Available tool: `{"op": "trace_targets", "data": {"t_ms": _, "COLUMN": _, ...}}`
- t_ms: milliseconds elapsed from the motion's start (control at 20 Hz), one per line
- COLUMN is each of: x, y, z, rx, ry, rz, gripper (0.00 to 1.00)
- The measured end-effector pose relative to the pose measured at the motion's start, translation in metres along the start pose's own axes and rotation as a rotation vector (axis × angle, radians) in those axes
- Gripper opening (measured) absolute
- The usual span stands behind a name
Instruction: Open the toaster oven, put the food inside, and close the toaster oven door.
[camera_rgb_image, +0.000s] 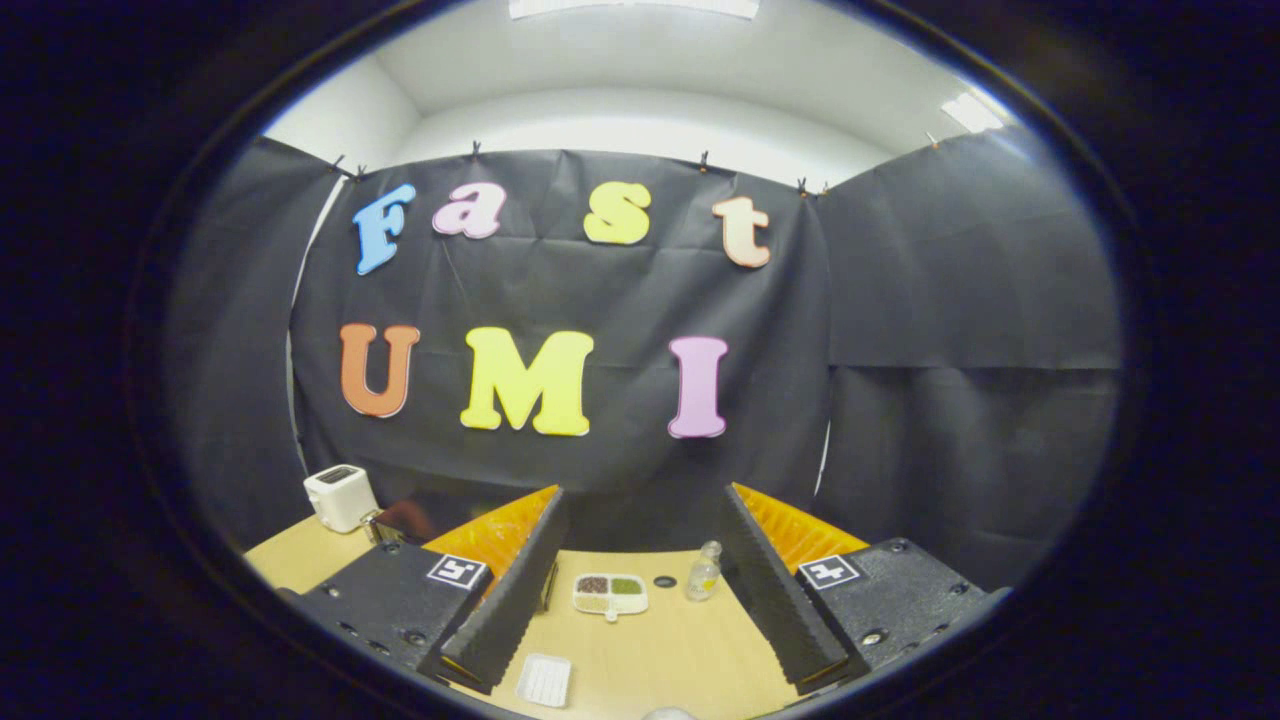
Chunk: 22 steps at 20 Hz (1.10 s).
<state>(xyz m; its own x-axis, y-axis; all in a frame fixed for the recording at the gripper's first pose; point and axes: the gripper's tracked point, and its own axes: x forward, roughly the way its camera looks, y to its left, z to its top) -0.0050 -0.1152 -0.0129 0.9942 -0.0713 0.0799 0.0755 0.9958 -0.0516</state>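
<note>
Plainly, these lines tell how things sit.

Gripper: the gripper (640, 610) is held raised over the worktop (690, 660), aimed at the booth wall; its two fingers are spread wide with nothing between them, which suits surveying the scene or an approach, not a carry.

Appliance: a small white boxy appliance (340, 497) stands at the far left corner of the light wooden worktop, beyond and left of the left finger (510, 600). I judge it the likeliest stand-in for the toaster oven, yet it is too small to tell a door or whether it is open.

Food: a white divided dish with dark, green and pale fillings (610, 594) lies between the fingers, well apart from the appliance, so the food is not inside it.

Other things: a small clear bottle (704, 574) stands just right of the dish; a white ribbed rectangular tray (544, 680) lies nearer, by the left finger; a small dark round disc (664, 581) rests between dish and bottle.

Stage: appliance and dish lie apart, so any reach must swing leftward.
</note>
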Motion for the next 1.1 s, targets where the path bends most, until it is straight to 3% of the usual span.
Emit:
{"op": "trace_targets", "data": {"t_ms": 350, "x": -0.008, "y": -0.007, "z": -0.011, "rx": 0.029, "ry": 0.011, "rz": 0.076, "gripper": 0.99}}
{"op": "trace_targets", "data": {"t_ms": 1100, "x": 0.005, "y": -0.005, "z": -0.021, "rx": 0.051, "ry": 0.038, "rz": 0.132, "gripper": 0.99}}
